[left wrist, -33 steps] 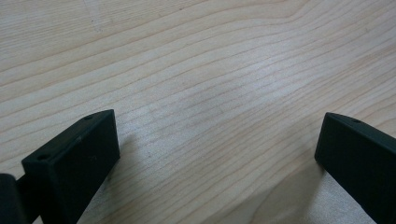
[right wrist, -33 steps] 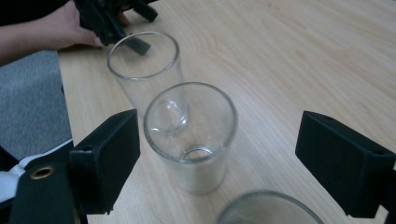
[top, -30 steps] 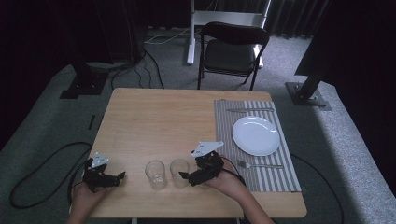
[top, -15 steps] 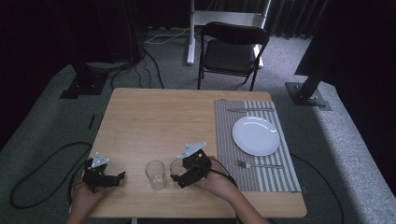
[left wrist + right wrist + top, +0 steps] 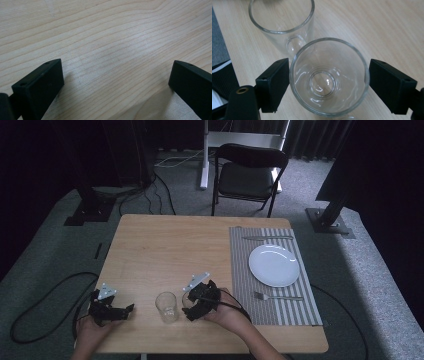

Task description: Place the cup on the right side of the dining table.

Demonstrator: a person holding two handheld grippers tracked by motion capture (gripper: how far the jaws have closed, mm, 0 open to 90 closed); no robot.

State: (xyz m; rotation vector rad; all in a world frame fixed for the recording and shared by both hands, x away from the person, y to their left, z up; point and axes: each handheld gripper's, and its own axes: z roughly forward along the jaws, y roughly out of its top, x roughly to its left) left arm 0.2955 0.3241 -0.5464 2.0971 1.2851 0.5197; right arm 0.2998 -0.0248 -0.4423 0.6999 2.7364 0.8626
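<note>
Two clear glasses stand upright near the table's front edge. My right gripper (image 5: 329, 75) is open, its black jaws on either side of the nearer glass (image 5: 329, 77); the left jaw touches the rim and the right jaw stands a hair off it. The second glass (image 5: 283, 22) stands just beyond, close to the first. In the high view this second glass (image 5: 166, 306) is left of my right gripper (image 5: 190, 306). My left gripper (image 5: 125, 310) rests at the table's front left, open, with bare wood between its jaws (image 5: 117, 75).
A striped placemat (image 5: 240, 270) lies on the right half of the wooden table (image 5: 170, 250), carrying a white plate (image 5: 274, 265), a fork (image 5: 277, 296) and a knife (image 5: 266, 238). A black chair (image 5: 247, 175) stands behind the table. Cables lie on the floor at the left.
My right gripper has moved left, bringing its jaws around the nearer glass. The left gripper has stayed in place.
</note>
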